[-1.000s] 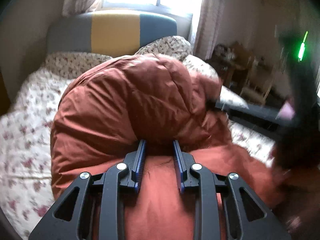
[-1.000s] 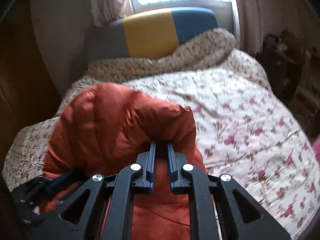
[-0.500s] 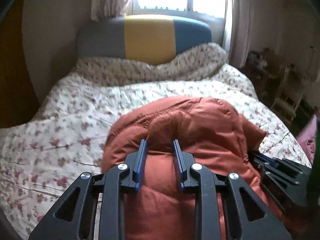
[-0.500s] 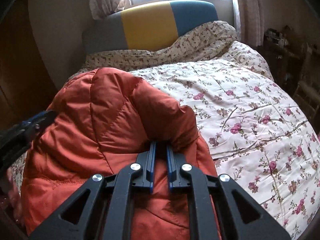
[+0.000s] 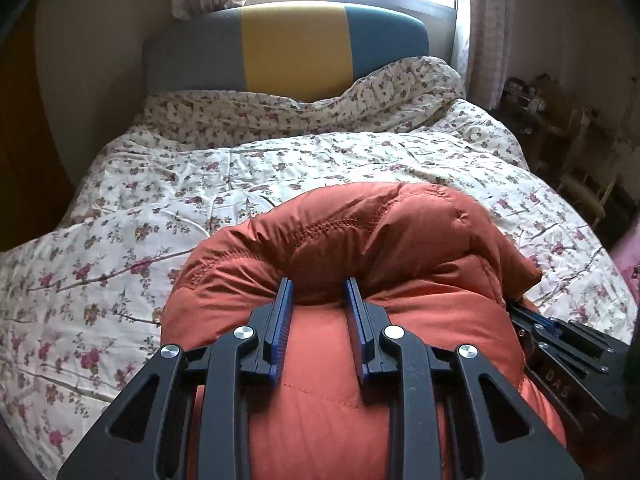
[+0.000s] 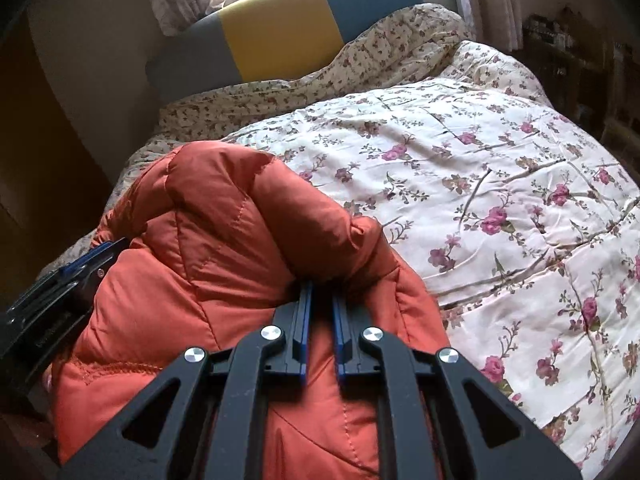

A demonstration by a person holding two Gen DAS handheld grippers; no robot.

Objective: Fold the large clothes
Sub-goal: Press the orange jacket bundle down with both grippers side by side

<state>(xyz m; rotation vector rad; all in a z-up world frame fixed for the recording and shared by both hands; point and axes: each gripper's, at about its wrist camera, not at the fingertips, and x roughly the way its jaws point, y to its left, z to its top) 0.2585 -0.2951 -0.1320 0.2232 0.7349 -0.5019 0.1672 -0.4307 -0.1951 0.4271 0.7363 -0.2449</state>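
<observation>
Ahead of us open floral quilt [image 5: 304, 168] across the bed, puffy orange jacket [image 5: 360, 248] bulging against both grippers, striped headboard [image 5: 288, 48] closing the far end, what we take for cluttered furniture [image 5: 560, 128] hemming the right side.

jacket [image 5: 360, 248] on quilt [image 5: 120, 240], headboard [image 5: 292, 48] behind

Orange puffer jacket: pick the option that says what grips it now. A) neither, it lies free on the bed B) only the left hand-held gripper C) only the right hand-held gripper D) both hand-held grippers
D: the left hand-held gripper and the right hand-held gripper each have their fingers pinched on a fold of the orange puffer jacket, above the floral bedspread.
</observation>
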